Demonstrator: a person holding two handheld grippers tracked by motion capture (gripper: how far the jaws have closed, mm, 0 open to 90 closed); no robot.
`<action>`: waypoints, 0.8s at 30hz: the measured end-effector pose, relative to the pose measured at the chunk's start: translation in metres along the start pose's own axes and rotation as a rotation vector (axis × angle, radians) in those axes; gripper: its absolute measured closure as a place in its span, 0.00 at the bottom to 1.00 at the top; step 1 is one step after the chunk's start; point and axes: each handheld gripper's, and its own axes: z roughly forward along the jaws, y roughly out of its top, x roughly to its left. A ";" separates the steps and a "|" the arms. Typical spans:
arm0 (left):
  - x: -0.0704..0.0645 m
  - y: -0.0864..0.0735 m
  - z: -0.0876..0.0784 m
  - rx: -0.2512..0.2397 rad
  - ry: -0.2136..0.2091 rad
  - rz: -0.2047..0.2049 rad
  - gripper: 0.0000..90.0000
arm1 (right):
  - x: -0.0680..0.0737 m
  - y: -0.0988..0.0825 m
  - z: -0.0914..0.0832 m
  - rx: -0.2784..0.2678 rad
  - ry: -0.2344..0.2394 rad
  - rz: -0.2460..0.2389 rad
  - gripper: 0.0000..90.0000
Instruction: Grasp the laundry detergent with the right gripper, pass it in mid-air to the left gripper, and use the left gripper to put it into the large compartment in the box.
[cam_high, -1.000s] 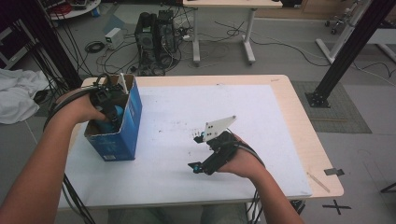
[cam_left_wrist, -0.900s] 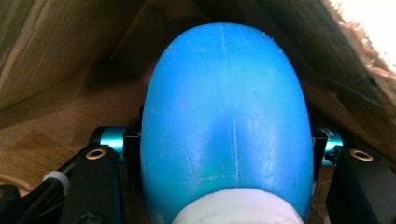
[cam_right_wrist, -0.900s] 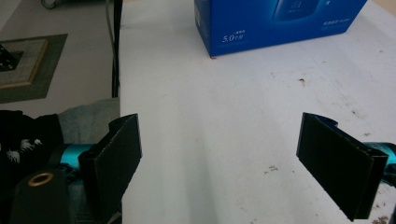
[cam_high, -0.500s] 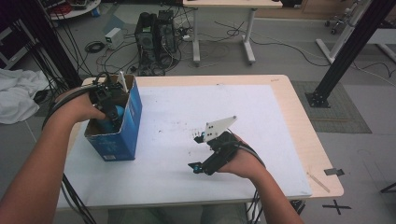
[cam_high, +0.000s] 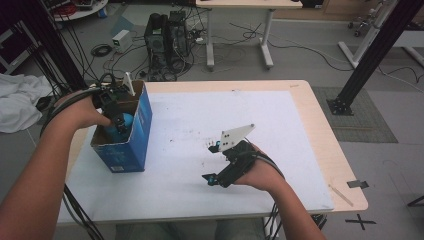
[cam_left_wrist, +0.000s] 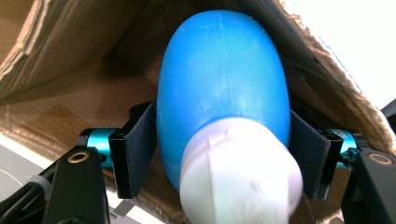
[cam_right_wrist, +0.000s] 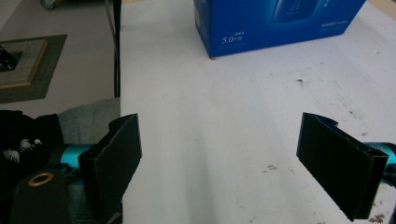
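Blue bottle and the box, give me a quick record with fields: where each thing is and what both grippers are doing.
bottle: blue bottle with white cap, inside the box
box: blue cardboard box, open top, at the table's left side
left gripper: left gripper reaches into the box; jaws have just been opening, the bottle sits between them, pads close beside it
right gripper: right gripper open, nothing between its jaws, over the white table

Grey floor behind the table (cam_high: 320, 125) holds a computer tower (cam_high: 165, 37), tangled cables (cam_high: 235, 52), and a white desk (cam_high: 240, 5).
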 end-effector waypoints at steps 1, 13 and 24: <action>0.000 0.000 -0.002 0.001 0.000 0.001 0.33 | 0.000 0.000 0.000 0.000 0.000 0.000 0.15; -0.006 -0.003 -0.018 0.002 0.007 0.016 0.30 | -0.001 0.003 -0.002 -0.004 -0.002 -0.002 0.15; -0.008 -0.008 -0.029 -0.005 0.020 0.020 0.30 | -0.001 0.004 -0.003 0.001 -0.001 -0.008 0.15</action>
